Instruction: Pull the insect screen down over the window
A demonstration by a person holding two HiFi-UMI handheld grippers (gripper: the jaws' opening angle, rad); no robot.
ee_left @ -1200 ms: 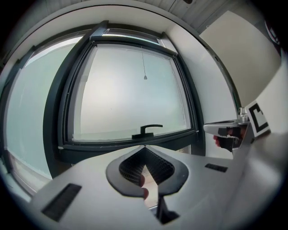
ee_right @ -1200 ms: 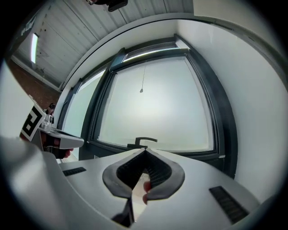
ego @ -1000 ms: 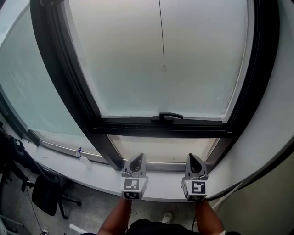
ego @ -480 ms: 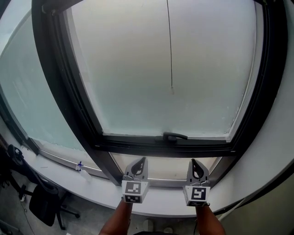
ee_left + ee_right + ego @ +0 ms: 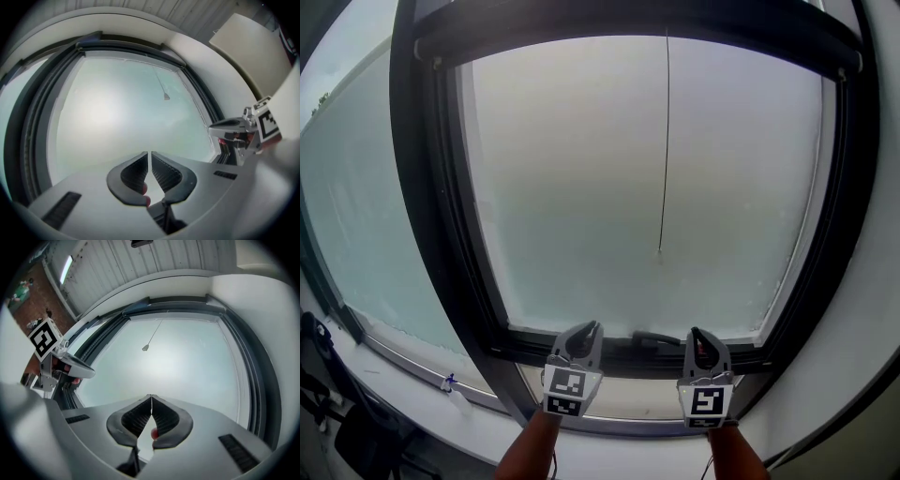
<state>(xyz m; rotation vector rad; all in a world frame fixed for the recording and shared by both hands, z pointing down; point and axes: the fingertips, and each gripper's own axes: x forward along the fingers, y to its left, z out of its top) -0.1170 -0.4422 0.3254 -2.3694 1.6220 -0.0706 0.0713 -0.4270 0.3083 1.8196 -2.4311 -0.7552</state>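
Note:
A thin pull cord (image 5: 665, 141) hangs down the middle of the frosted pane, and its small end piece (image 5: 659, 251) dangles above and between my two grippers. It shows too in the left gripper view (image 5: 166, 96) and the right gripper view (image 5: 145, 348). The dark bar of the screen housing (image 5: 628, 23) runs across the window's top. My left gripper (image 5: 590, 327) and right gripper (image 5: 696, 333) point up at the window's lower frame, both shut and empty. Their jaw tips meet in both gripper views, left (image 5: 150, 153) and right (image 5: 151, 396).
A dark window frame (image 5: 431, 234) surrounds the pane, with a black handle (image 5: 654, 337) on its bottom rail between my grippers. A second frosted pane (image 5: 347, 216) lies to the left. A white sill (image 5: 403, 380) runs below. White wall (image 5: 872, 309) borders the right.
The head view has tipped upward: the window's top bar has come into sight and the sill and floor have dropped out. Both grippers stay shut, side by side, now in front of the bottom rail.

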